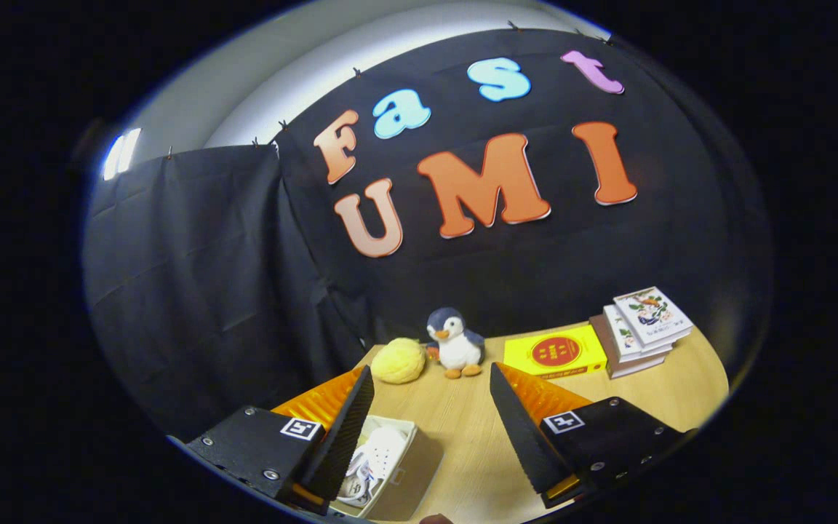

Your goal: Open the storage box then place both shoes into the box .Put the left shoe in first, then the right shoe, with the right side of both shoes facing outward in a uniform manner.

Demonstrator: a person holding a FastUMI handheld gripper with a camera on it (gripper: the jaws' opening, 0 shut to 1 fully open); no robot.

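**Box open, white shoe inside, gripper spread above the table**

The box (pixel 419 466) is being seen low down, just beside the left finger, on the wooden table (pixel 477 437). It is standing open, with its pale rim and one tan wall showing. A white shoe (pixel 375 455) is lying inside it, partly hidden by the left finger; which shoe it is cannot be told, nor which side is facing outward. A second shoe cannot be made out.

The gripper (pixel 430 429) is being held with its fingers (pixel 342 437) spread wide apart, nothing being pinched between them. Bare table top is being seen in the gap.

Beyond the fingers, at the far edge of the table against the black cloth wall (pixel 208 276), a yellow plush ball (pixel 398 361) is resting just beside a penguin toy (pixel 455 342), which is standing upright. To the right of the penguin a flat yellow carton (pixel 556 352) is lying, and just beside that a stack of books (pixel 641 327) is sitting, the top one tilted a little off the pile.
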